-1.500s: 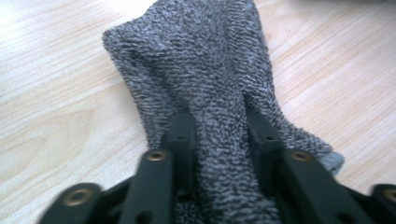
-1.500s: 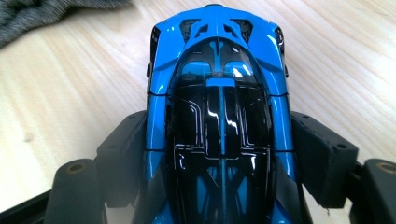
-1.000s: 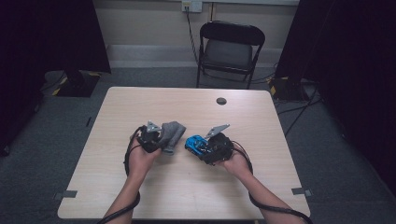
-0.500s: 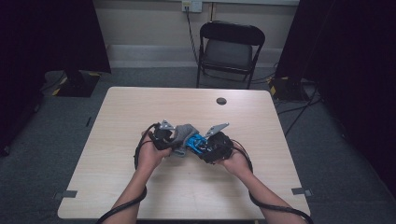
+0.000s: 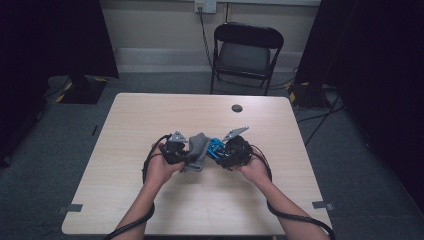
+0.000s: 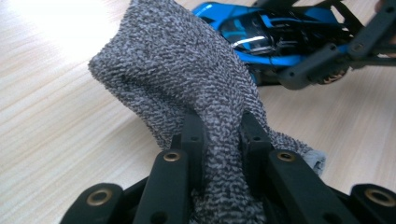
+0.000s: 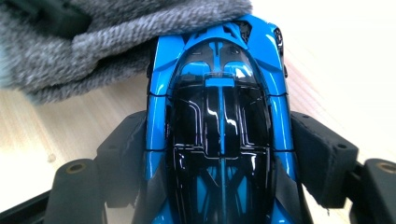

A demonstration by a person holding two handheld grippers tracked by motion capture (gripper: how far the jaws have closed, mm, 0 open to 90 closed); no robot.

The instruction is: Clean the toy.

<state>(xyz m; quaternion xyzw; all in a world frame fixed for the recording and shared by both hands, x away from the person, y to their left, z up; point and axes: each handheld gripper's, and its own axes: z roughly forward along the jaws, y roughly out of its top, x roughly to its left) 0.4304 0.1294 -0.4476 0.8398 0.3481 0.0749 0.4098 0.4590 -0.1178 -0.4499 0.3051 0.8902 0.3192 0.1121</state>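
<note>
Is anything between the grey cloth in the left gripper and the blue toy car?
Nothing visible. The cloth, pinched in the left gripper, already reaches the car's end; the right gripper clamps the car's sides.

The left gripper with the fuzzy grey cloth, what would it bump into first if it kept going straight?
Probably the blue toy car. The left gripper, shut on the grey cloth, points toward it, and the cloth would likely touch the car before the jaws; depth is hard to judge.

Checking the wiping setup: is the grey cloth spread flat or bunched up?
Bunched. The left claw pinches a gathered fold of the grey cloth, which humps up off the table beside the blue toy car.
</note>
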